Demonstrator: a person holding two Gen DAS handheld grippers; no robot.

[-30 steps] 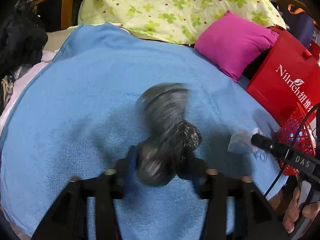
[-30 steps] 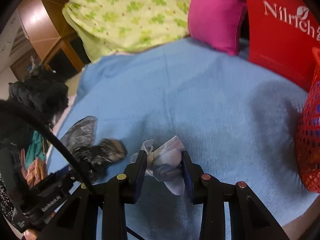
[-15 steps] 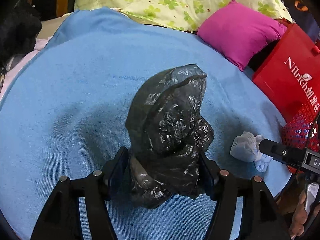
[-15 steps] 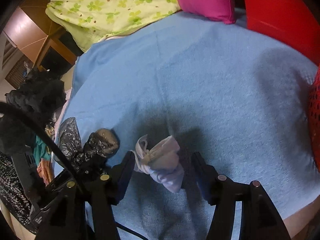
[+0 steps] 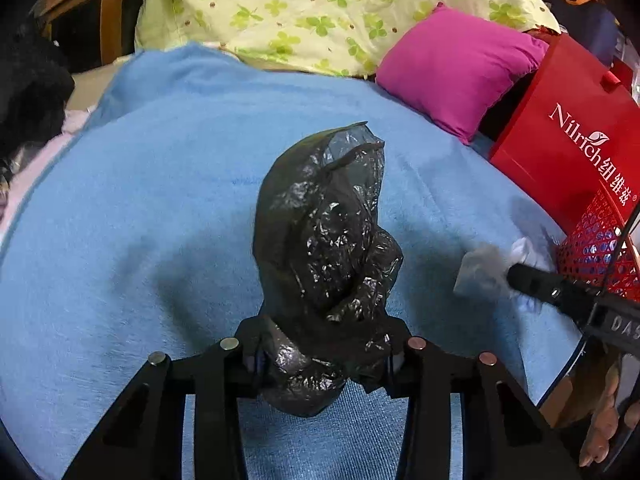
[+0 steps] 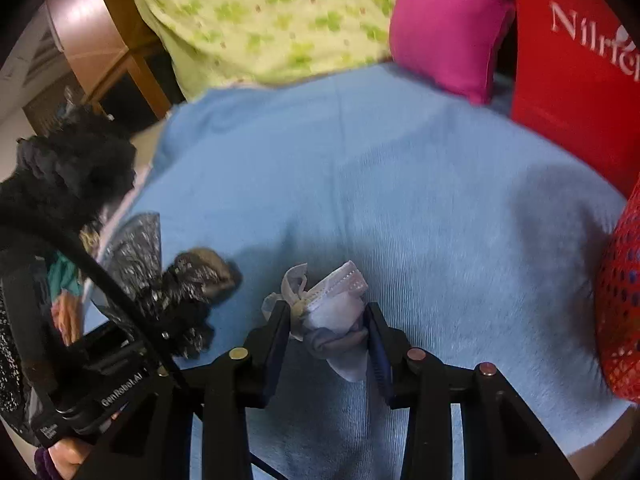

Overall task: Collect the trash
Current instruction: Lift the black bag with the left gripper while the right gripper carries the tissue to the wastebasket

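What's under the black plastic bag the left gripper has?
Blue blanket shows all around the black plastic bag, held in the left gripper. The patch directly beneath, and the bag's inside, are hidden by its crumpled plastic.

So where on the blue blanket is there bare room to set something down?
The blue blanket is bare across its middle and left, from the black plastic bag up to the clover quilt. The right edge is crowded: pink pillow, red bag, red mesh basket and the crumpled mask.
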